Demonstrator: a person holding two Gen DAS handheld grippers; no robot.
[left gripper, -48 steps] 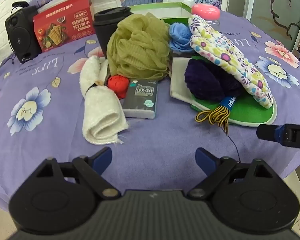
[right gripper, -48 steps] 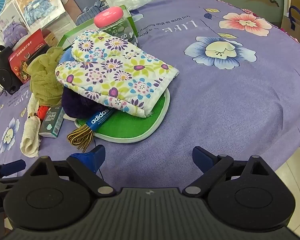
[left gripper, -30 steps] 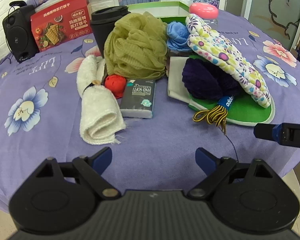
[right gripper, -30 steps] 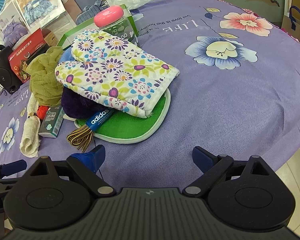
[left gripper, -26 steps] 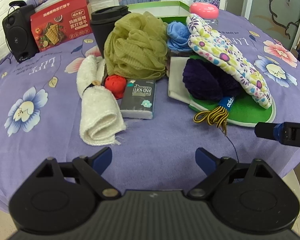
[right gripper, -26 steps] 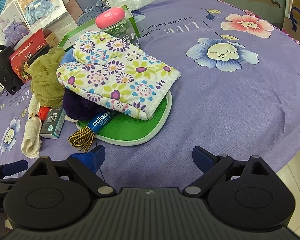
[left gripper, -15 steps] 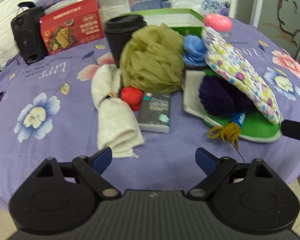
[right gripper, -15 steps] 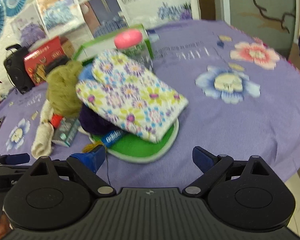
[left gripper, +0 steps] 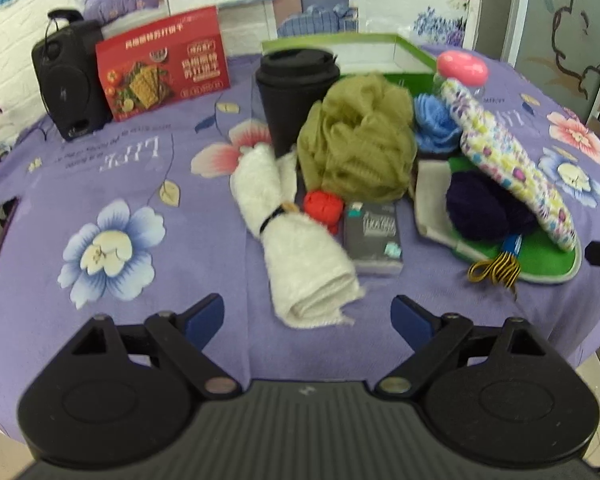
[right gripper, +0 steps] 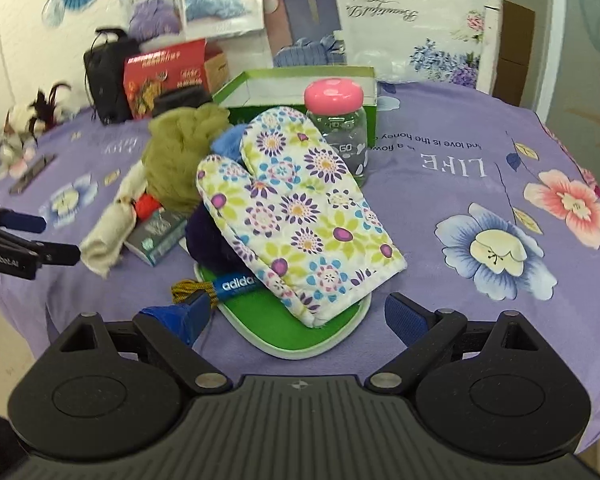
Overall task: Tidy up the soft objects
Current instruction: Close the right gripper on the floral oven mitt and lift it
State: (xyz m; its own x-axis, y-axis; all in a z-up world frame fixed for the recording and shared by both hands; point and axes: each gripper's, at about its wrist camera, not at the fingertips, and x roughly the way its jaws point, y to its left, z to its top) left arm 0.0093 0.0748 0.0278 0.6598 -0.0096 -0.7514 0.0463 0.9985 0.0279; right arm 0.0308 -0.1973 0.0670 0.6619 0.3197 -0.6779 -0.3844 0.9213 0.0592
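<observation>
Left gripper [left gripper: 306, 318]: we hold it wide apart and empty, short of the rolled white towel [left gripper: 300, 236].
Soft pile, left part: we see the towel, the red yarn ball [left gripper: 322, 206] and the olive bath pouf [left gripper: 358, 140] bunched mid-table, beside a tissue pack [left gripper: 374, 236].
Soft pile, right part: the floral oven mitt [right gripper: 296, 216] lies over dark purple yarn [right gripper: 208, 236] on the green mat [right gripper: 300, 330].
Green box [right gripper: 296, 88]: it stands open behind the pile; we cannot see inside.
Right gripper [right gripper: 300, 314]: we hold it wide apart and empty, near the mat's front edge.
Progress: we judge nothing sorted yet; every soft item remains to be moved.
</observation>
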